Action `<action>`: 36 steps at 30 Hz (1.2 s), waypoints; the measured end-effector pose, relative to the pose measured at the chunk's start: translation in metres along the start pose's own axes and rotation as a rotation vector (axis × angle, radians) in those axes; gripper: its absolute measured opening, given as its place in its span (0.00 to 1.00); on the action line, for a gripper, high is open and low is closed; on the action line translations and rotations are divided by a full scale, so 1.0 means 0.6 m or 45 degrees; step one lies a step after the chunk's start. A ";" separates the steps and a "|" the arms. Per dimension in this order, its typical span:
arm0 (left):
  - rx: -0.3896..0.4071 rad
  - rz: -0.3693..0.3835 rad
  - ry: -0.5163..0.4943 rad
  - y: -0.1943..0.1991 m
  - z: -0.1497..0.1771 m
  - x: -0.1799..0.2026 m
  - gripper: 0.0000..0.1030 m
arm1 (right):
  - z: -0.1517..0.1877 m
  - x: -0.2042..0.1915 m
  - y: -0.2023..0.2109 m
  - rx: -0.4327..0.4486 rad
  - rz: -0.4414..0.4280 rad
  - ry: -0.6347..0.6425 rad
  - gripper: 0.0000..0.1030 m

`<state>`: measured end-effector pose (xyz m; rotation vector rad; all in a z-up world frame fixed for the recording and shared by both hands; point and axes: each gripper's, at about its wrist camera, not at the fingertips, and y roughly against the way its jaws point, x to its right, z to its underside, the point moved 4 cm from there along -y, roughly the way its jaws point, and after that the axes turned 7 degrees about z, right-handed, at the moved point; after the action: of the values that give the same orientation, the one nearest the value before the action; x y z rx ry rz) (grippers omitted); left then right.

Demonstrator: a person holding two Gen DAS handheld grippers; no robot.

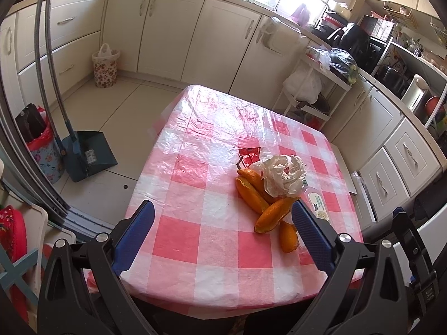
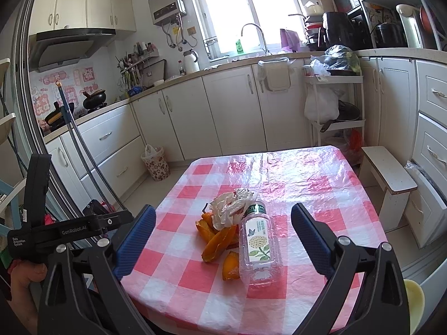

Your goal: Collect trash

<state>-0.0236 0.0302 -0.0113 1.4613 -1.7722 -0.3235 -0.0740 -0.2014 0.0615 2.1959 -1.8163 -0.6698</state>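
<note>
Trash sits heaped near the front of the counter (image 2: 307, 167), on its pink-checked cover: orange peels (image 1: 251, 195), a crumpled tissue (image 1: 283, 177) resting on them, a red wrapper (image 1: 250, 155) just behind, and a clear plastic bottle (image 2: 258, 243) lying on its side against the peels. Left tool (image 1: 223, 226) and right tool (image 2: 223, 229) both hang above the near edge, fingers spread wide, nothing held. Likely faults: the bottle, smooth and round, may roll or squirt from a pinch off its middle; the tissue is light and may drag peels along or drop them; the slick cover may bunch if a fingertip presses into it. Containers: a flowered bin (image 1: 105, 65) by the cabinets, lined with a white bag, contents hidden; a second bin (image 1: 44, 153) beside the dustpan (image 1: 92, 153), holding a red bag and a dark object.
</note>
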 end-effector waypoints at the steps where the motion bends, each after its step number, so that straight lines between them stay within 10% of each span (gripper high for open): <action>1: -0.001 0.001 -0.003 0.000 -0.001 0.000 0.92 | 0.000 0.001 0.000 0.001 -0.001 -0.002 0.91; 36: -0.005 0.005 -0.018 0.001 -0.004 0.012 0.92 | 0.000 0.004 0.001 0.001 -0.002 -0.003 0.91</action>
<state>-0.0225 0.0244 -0.0064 1.4560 -1.7848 -0.3360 -0.0744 -0.2042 0.0613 2.1981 -1.8169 -0.6724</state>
